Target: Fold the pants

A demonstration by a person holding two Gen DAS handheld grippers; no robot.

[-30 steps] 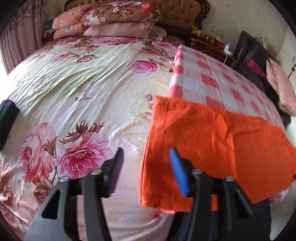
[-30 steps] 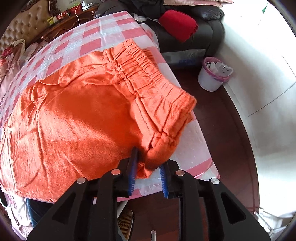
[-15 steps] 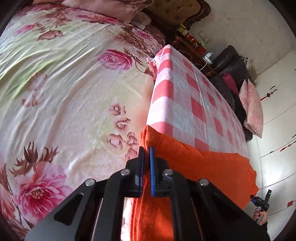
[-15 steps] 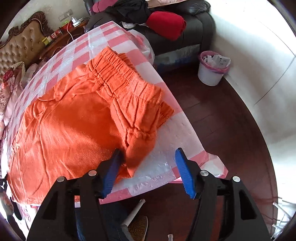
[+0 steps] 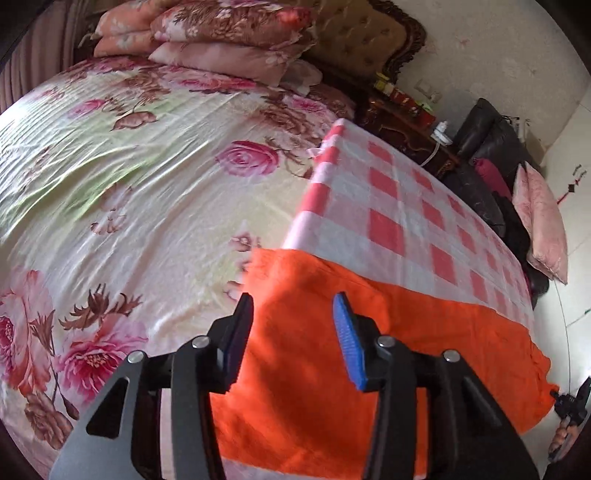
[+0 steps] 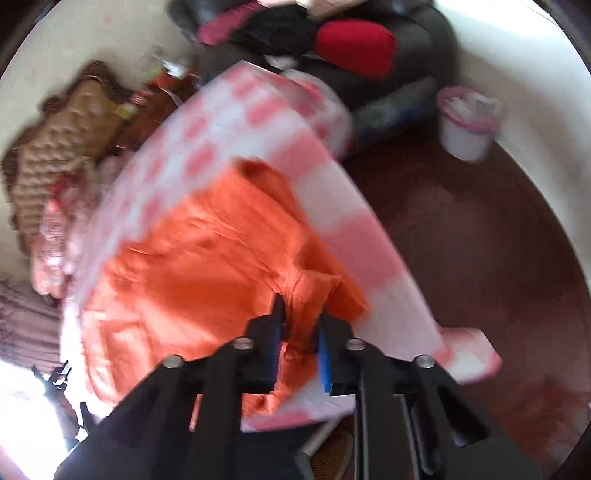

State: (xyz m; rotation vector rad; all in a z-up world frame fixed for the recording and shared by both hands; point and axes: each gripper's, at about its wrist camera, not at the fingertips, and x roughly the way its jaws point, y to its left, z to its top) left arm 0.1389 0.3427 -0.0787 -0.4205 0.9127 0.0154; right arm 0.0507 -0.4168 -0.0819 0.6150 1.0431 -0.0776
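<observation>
The right wrist view is motion-blurred throughout, so fabric detail and the objects along its left edge cannot be resolved; the left wrist view is sharp except at its rim. In the left wrist view, the floral bedspread (image 5: 122, 192) fills the left half, with stacked floral pillows (image 5: 225, 33) against the tufted headboard (image 5: 365, 37) at the top. The left gripper (image 5: 293, 317) stands with its jaws wide apart, holding nothing; its fingers straddle the left hem area of the orange pants (image 5: 424, 354), and whether the pads touch the cloth cannot be told. The pants lie flat across the near end of the pink checked tablecloth (image 5: 399, 206), their near edge cut off by the gripper body. Further right, a dark sofa (image 5: 484, 144) carries a pink cushion (image 5: 543, 229). In the right wrist view, the pants (image 6: 192, 258) spread over the left part of the tablecloth (image 6: 332, 206), which overhangs the table at lower right. The right gripper (image 6: 299, 325) has its jaws drawn close together on a bunched fold of orange fabric, probably the waistband end, though blur prevents confirmation. At upper right, a white waste bin (image 6: 467, 129) with a pink liner stands on the dark wooden floor (image 6: 480, 258); it holds pale crumpled material that cannot be identified. A red cushion (image 6: 354, 46) rests on the sofa above.
</observation>
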